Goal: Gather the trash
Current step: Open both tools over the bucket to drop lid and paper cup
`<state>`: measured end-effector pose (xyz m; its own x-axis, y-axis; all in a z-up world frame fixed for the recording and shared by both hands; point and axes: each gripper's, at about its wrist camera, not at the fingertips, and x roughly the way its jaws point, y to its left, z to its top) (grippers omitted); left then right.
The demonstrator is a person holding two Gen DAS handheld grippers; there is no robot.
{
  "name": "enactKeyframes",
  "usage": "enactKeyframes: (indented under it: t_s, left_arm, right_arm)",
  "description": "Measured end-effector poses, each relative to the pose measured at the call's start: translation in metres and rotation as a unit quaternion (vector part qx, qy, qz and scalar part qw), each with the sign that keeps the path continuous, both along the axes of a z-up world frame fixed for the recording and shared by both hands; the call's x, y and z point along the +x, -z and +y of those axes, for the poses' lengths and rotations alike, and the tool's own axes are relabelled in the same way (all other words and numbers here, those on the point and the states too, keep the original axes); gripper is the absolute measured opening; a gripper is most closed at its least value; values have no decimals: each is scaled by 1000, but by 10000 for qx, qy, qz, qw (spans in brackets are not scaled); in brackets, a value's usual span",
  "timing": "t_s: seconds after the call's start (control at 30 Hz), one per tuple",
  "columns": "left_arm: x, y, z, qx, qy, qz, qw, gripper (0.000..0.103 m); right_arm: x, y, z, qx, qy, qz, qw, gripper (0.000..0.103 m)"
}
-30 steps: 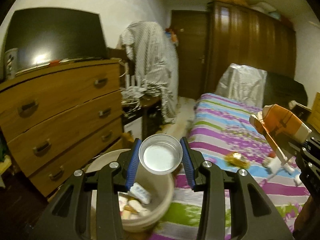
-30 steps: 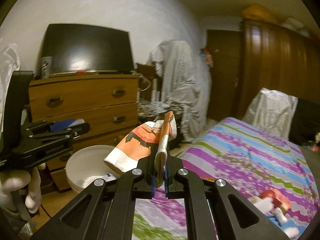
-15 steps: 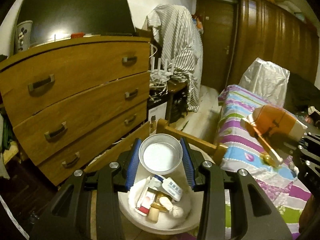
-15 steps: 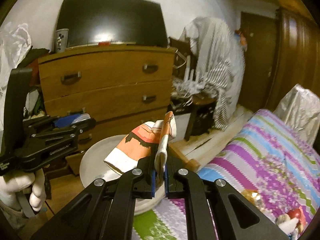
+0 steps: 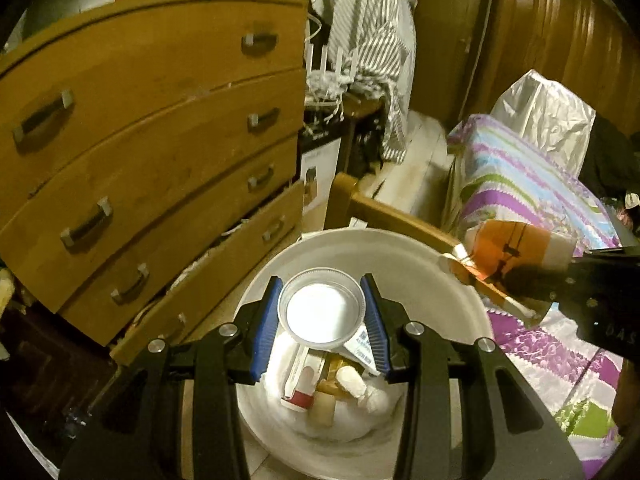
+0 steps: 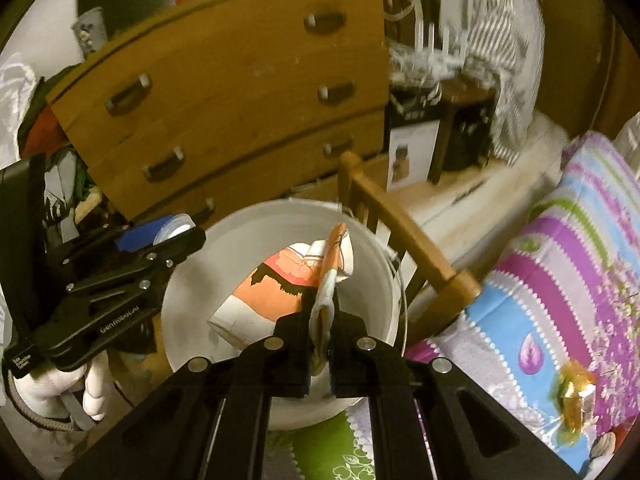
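A small clear plastic cup (image 5: 322,311) is clamped between the left gripper's (image 5: 323,320) blue fingers, directly above the white bucket (image 5: 420,264) that already holds trash. The right gripper (image 6: 321,344) has its fingers closed on a crumpled orange-and-white wrapper (image 6: 280,280) over the same bucket, which stands between the wooden dresser (image 5: 152,128) and the striped bed (image 6: 560,264).

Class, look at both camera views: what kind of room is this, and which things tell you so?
Most likely a bedroom in a home. A bed with a striped, flowery cover stands beside a wooden chest of drawers, and a dark wooden wardrobe fills the far wall.
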<state>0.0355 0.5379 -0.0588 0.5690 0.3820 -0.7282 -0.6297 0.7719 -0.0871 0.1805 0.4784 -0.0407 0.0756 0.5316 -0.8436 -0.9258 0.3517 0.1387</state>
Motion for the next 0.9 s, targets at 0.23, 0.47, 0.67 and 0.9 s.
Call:
enactKeyframes:
  t_s: [0.23, 0.47, 0.67, 0.9]
  left_arm:
    - [6, 18, 14, -168, 27, 193, 9997, 38]
    - [10, 21, 12, -185, 67, 172, 9997, 38]
    - [12, 20, 12, -164, 44, 147, 9997, 39]
    - [6, 23, 18, -176, -169, 129, 9996, 67]
  right_arm:
    - [7, 9, 6, -149, -54, 124, 9998, 7]
    - [10, 11, 2, -138, -50, 145, 9998, 7]
    - [13, 15, 1, -121, -44, 171, 9998, 7]
    - [19, 15, -7, 83, 76, 245, 9996, 25]
